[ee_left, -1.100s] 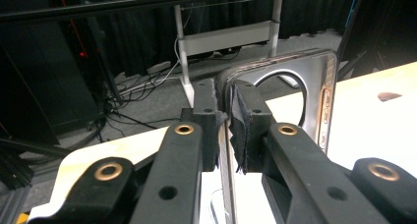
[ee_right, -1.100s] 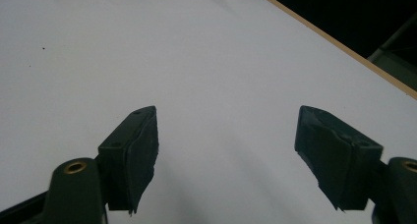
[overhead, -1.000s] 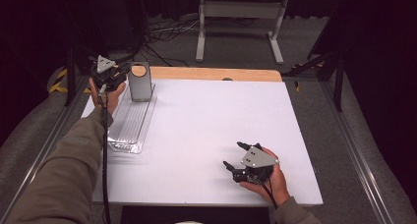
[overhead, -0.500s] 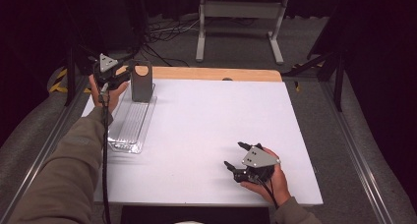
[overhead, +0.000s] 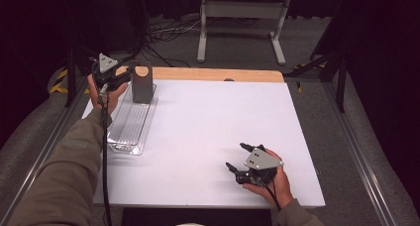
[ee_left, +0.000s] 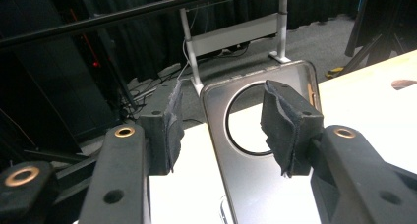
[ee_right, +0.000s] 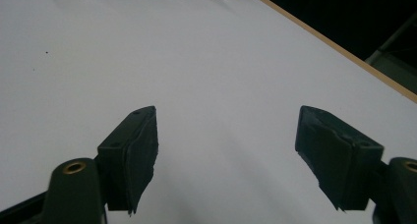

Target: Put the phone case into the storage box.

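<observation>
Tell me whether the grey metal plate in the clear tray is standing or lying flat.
Standing. The grey metal plate rises on edge at the far end of the clear tray, between the left tongs' just-opened pads, which no longer press it.

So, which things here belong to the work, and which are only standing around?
In the work:
- metal plate with a round hole, upright in the tray
- clear tray
- left gripper, fingers just opened, plate between them

Only around:
- right gripper, open, idle on the table
- grey stand
- floor cables

Upright metal block (overhead: 142, 83) in clear tray (overhead: 130, 128) blocks left, tabletop (overhead: 213, 122) open rightward
</observation>
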A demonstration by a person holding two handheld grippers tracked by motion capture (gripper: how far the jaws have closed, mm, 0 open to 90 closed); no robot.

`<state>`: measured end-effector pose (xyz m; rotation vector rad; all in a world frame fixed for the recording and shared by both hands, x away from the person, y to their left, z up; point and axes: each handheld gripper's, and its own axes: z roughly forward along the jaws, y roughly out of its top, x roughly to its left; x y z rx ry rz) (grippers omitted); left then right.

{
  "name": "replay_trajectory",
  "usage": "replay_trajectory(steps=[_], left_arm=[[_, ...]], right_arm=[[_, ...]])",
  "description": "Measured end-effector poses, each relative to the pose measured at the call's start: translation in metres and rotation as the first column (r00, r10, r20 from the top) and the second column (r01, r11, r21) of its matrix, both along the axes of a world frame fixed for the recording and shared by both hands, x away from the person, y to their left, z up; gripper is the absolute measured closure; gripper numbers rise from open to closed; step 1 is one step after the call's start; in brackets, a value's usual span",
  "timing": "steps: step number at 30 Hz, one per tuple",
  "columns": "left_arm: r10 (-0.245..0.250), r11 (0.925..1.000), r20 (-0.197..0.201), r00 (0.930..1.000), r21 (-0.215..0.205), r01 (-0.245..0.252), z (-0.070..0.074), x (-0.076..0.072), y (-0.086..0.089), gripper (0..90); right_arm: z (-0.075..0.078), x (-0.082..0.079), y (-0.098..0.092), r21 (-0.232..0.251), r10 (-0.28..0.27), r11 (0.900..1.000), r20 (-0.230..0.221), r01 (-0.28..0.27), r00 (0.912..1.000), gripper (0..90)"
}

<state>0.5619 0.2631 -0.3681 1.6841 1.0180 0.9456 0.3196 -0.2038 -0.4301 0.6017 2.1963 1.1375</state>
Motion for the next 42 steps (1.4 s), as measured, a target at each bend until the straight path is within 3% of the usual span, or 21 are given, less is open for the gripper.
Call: replay_trajectory(steps=[11,24,33,38,42], left_arm=[[-0.027,0.9996,0.018,0.9995,0.012,0.026,0.001,-0.013,-0.003,44.1],[-0.066,0.9971,0.013,0.9977,0.037,0.066,-0.003,-0.029,-0.011,32.6],[-0.097,0.9953,0.009,0.9953,0.007,0.097,-0.001,-0.037,-0.017,19.4],[-0.122,0.9924,-0.003,0.9926,0.021,0.122,0.0,-0.042,-0.019,12.1],[-0.141,0.99,-0.008,0.99,0.003,0.141,0.002,-0.046,-0.019,8.6]], right_arm=[[-0.001,0.001,-0.003,0.021,-0.008,1.0,0.0,0.008,1.0,25.3],[-0.004,0.002,0.003,0.026,0.004,1.0,0.005,-0.004,1.0,25.0],[-0.005,0.002,0.003,0.023,0.007,1.0,0.003,-0.007,1.0,24.8],[-0.005,0.002,0.005,0.02,0.012,1.0,0.006,-0.012,0.9999,24.4],[-0.004,0.002,0.004,0.023,0.01,1.0,0.011,-0.011,0.9999,24.0]])
